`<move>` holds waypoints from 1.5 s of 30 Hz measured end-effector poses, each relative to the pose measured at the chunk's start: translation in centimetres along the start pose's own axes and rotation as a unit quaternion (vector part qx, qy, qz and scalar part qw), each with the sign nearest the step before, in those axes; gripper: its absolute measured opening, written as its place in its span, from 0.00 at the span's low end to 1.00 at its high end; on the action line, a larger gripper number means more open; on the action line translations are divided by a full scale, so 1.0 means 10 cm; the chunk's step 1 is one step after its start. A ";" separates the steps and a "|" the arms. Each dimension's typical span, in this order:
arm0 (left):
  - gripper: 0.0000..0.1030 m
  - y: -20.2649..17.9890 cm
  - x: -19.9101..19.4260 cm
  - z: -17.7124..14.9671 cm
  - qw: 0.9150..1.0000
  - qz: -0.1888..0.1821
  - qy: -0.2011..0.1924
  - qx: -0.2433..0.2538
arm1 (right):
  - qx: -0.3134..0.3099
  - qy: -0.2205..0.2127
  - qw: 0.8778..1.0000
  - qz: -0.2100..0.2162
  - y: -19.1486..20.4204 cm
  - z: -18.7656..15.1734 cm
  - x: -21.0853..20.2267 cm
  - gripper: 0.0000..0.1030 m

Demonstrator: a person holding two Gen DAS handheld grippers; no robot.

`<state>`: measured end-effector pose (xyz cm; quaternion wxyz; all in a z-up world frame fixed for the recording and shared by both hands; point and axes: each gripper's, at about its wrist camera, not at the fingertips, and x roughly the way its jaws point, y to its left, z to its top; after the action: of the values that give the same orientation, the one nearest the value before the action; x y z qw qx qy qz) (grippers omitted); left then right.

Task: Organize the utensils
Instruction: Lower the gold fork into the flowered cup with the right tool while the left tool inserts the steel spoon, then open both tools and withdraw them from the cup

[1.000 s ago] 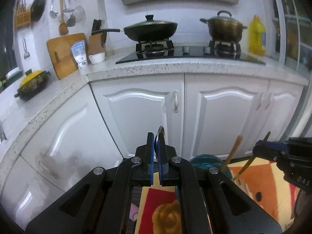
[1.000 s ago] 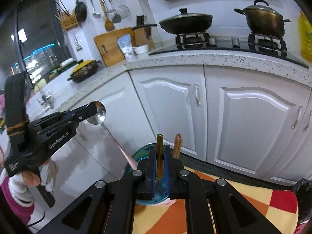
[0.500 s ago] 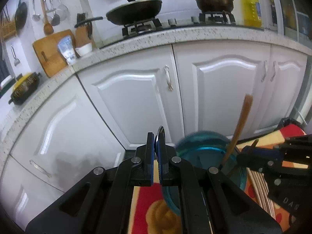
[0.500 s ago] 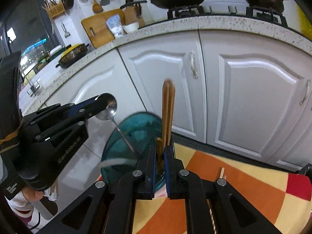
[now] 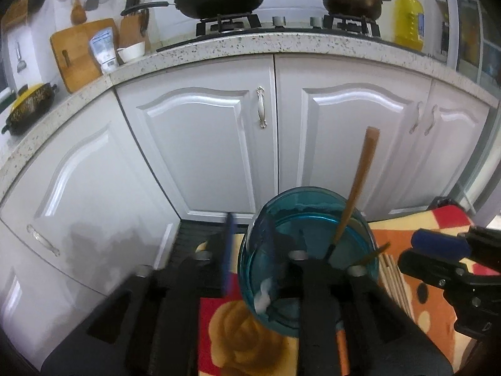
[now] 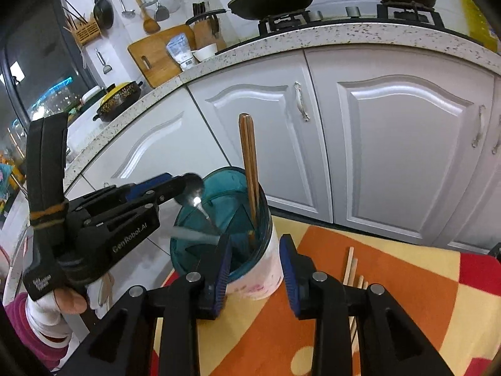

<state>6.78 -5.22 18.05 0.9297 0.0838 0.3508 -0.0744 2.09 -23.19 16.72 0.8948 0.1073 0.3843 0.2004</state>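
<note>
A pair of wooden chopsticks (image 6: 250, 169) stands upright inside the teal cup (image 6: 266, 216). A metal spoon (image 6: 195, 192) leans over the cup's rim. More chopsticks (image 6: 350, 264) lie flat just beside the cup.

On the black body of the left gripper (image 6: 188, 188), at about 8 o'clock in the right wrist view, white letters read "GenRobot.AI". Lower on its handle, near the hand (image 6: 70, 302), there is a second small white print, too small to read. The white pouch (image 6: 181, 50) by the cutting board (image 6: 153, 56), at 11 o'clock, has a blue label, not legible.
</note>
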 end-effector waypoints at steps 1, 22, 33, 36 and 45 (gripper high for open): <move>0.38 0.01 -0.03 0.00 1.000 -0.003 -0.002 -0.005 | 0.000 -0.001 1.000 -0.003 0.01 -0.01 -0.02 0.31; 0.41 -0.13 -0.75 -0.29 0.999 -0.035 -0.028 -0.019 | 0.007 0.006 0.999 -0.050 -0.06 -0.39 -0.51 0.35; 0.42 -0.22 -0.82 -0.38 0.999 -0.042 -0.024 -0.019 | 0.017 0.003 0.998 -0.057 -0.09 -0.51 -0.63 0.37; 0.43 -0.24 -0.84 -0.41 0.999 -0.043 -0.022 -0.021 | 0.018 0.004 0.998 -0.059 -0.09 -0.52 -0.63 0.38; 0.47 -0.27 -0.88 -0.53 0.998 -0.058 -0.013 -0.028 | 0.031 0.017 0.997 -0.070 -0.22 -0.66 -0.65 0.40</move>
<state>-3.67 -6.01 19.74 0.9302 0.0363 0.3452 -0.1195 -6.19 -27.78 15.70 0.8963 0.1047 0.4117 0.1270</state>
